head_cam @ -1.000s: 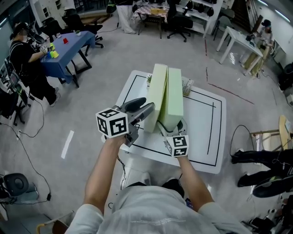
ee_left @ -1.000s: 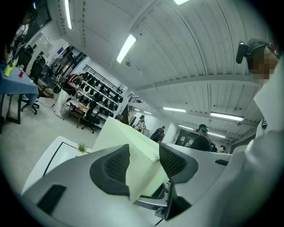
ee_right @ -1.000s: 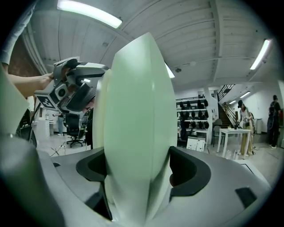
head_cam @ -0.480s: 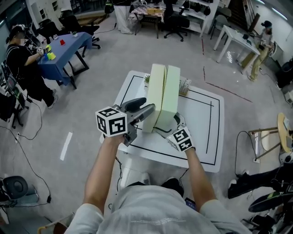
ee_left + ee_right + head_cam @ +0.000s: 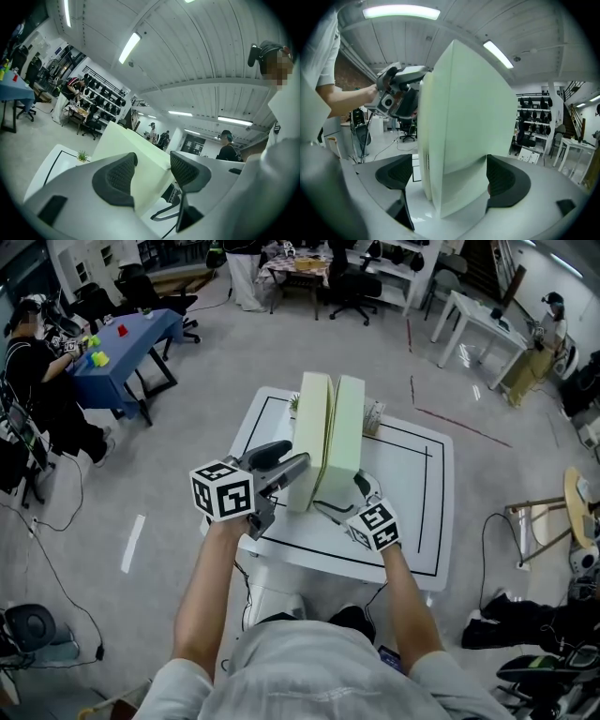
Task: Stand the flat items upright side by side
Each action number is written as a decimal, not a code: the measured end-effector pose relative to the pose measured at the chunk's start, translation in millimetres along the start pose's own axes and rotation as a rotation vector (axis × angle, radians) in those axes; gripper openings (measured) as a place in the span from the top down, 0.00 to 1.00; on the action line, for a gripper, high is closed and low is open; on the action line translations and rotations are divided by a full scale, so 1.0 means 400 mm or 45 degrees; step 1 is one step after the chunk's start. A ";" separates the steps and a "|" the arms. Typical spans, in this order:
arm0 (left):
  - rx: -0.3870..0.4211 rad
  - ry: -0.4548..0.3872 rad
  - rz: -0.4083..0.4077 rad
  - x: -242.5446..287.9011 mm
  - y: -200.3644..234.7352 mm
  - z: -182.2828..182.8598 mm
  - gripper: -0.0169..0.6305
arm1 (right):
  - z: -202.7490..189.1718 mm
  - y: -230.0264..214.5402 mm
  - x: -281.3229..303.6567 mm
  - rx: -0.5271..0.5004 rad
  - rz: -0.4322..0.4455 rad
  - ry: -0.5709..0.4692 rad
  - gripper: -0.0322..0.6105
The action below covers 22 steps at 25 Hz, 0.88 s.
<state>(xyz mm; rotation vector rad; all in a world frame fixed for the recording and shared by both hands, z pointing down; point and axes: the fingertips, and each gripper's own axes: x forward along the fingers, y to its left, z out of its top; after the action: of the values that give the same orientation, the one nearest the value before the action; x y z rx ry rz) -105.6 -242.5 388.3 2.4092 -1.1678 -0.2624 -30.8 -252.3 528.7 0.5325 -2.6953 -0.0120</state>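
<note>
Left board point(image 5: 307, 442) and right board point(image 5: 345, 432), both pale green, upright side by side on the white table point(image 5: 403, 507).

Far left in the head view, a blue table point(image 5: 127, 334), well apart. Next, the left gripper point(image 5: 152, 165), held level, jaws just opened a little further and set round the near edge of the left board. Pads seemingly just off its faces, though contact under the left pad hard to judge. Both boards on edge, faces together, inside the black outline point(image 5: 428, 502). At their near end, the right gripper point(image 5: 450, 176), tipped slightly down, jaws just opened and now spread wide astride both boards, with a clear gap beside one pad. Small potted plant point(image 5: 82, 156) on the table past the boards.
</note>
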 end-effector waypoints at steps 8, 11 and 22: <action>-0.003 -0.092 0.051 -0.037 -0.014 0.028 0.59 | 0.093 0.006 -0.113 0.052 0.014 -0.133 0.20; 0.053 -0.155 0.073 -0.066 -0.038 0.063 0.59 | 0.129 -0.018 -0.200 0.096 -0.002 -0.187 0.20; 0.506 -0.176 0.207 0.014 -0.280 0.101 0.81 | 0.195 -0.153 -0.555 0.039 -0.264 -0.221 0.49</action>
<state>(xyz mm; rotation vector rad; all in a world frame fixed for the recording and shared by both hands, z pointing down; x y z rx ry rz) -38.6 -198.8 300.0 2.6420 -1.5988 -0.1577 151.1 -232.8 368.5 0.8547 -2.7981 -0.0770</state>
